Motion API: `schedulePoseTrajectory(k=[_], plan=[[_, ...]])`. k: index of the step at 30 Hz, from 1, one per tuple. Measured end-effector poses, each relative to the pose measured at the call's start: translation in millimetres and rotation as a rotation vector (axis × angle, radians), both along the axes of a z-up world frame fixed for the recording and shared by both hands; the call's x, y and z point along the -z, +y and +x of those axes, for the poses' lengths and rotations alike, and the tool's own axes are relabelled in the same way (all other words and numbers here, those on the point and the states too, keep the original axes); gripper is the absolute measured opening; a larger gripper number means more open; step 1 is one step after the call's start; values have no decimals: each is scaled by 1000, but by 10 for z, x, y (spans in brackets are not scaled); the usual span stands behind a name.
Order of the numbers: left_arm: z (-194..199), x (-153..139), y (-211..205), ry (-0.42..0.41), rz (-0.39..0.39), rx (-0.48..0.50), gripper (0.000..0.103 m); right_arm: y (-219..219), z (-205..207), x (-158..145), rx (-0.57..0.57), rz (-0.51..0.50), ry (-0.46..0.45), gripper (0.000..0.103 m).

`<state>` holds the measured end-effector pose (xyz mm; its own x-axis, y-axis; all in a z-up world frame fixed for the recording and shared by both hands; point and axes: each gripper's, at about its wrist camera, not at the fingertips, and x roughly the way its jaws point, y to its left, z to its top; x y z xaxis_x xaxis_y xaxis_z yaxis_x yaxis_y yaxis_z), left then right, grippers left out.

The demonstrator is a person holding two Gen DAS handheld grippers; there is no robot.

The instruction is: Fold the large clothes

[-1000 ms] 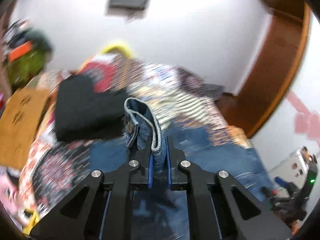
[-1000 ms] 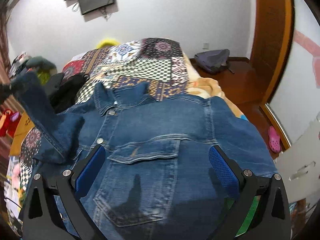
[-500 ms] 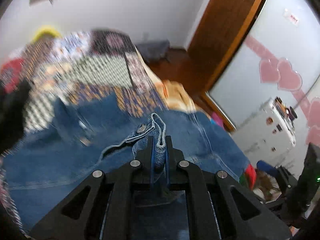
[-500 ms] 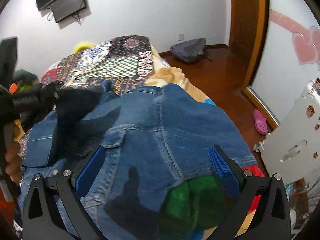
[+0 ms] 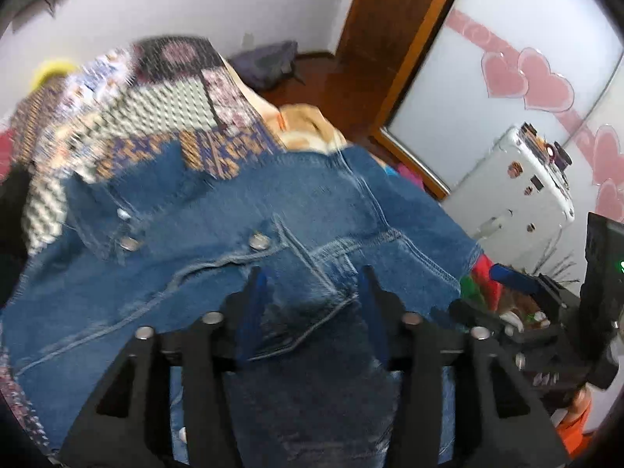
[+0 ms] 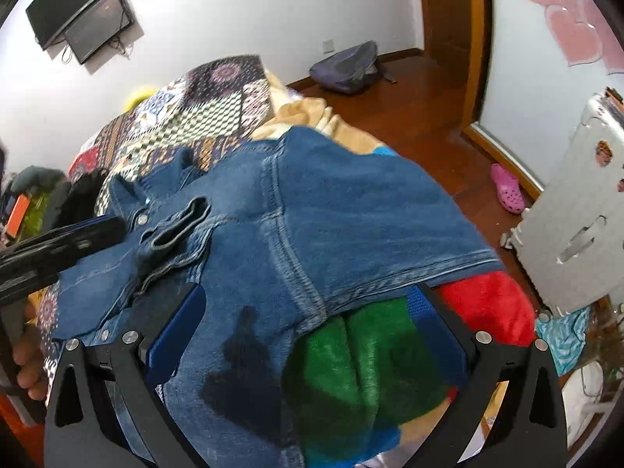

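A blue denim jacket [image 5: 241,210] lies front up across the patchwork-covered bed [image 5: 163,93]. Its sleeve [image 6: 171,230] is laid across the chest. My left gripper [image 5: 312,304] is open just above the sleeve cuff [image 5: 304,273] and holds nothing. In the right wrist view the left gripper [image 6: 70,241] shows at the left beside the cuff. My right gripper [image 6: 308,312] is wide open above the jacket's [image 6: 312,202] lower right edge, over a green and red blanket [image 6: 370,351].
A black garment [image 6: 82,195] lies at the bed's left. A dark backpack [image 6: 347,66] sits on the wooden floor by the wall. A white suitcase [image 6: 585,202], a pink shoe [image 6: 507,191] and a wooden door frame [image 6: 460,39] are on the right.
My left gripper carried the sleeve cuff across the jacket to the right, then opened and let it go on the chest. My right gripper drifted toward the jacket's lower right edge, staying open.
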<state>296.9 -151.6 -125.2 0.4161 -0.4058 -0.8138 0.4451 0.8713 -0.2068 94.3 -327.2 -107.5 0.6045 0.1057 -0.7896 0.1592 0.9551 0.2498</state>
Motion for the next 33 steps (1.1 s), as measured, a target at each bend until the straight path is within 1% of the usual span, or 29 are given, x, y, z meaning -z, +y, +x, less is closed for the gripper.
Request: schedulePoseTrajectory(k=[2,4,7,10,12,13,15,16,17,18,20,23,25,26,27,29,33], plan=[[-49,-83,152,-45,16,-29,55,-85,-28,-61,23,5,-19,103],[-83,-126,375,-79,54,-86,57,-190,-53,-111,49,15,-34,103],[-88,-109,745,-87,75,-172,59,-367,-57,-118,93,38,-34,103],[-75,-53,1167,-79,91,-283,62,-550,-69,-22,159,48,-3,103],[-76,-7,1385,-81,117,-356,64,-651,-87,71,192,71,19,103],[-77,26,1508,-81,128,-399,64,-701,-97,123,205,91,31,102],[-88,107,1726,-67,124,-463,65,-805,-120,243,233,152,56,102],[-96,142,1795,-57,119,-481,65,-851,-130,307,244,189,68,102],[-106,198,1882,-44,112,-502,65,-914,-131,404,252,247,91,102],[-119,242,1938,-35,111,-515,65,-946,-129,460,254,287,103,102],[-143,365,2043,-10,113,-542,65,-1029,-110,597,262,361,136,94],[-177,553,2120,24,113,-573,65,-1121,-77,653,276,407,129,92],[-188,678,2139,57,92,-582,65,-1139,-26,641,281,408,119,89],[-213,699,2155,67,86,-584,66,-1164,22,644,287,400,117,84],[-222,738,2154,75,82,-587,66,-1181,61,661,290,394,121,81],[-263,772,2113,77,87,-583,66,-1232,170,731,299,400,140,71],[-315,780,2046,65,109,-564,66,-1318,336,849,295,428,164,65]])
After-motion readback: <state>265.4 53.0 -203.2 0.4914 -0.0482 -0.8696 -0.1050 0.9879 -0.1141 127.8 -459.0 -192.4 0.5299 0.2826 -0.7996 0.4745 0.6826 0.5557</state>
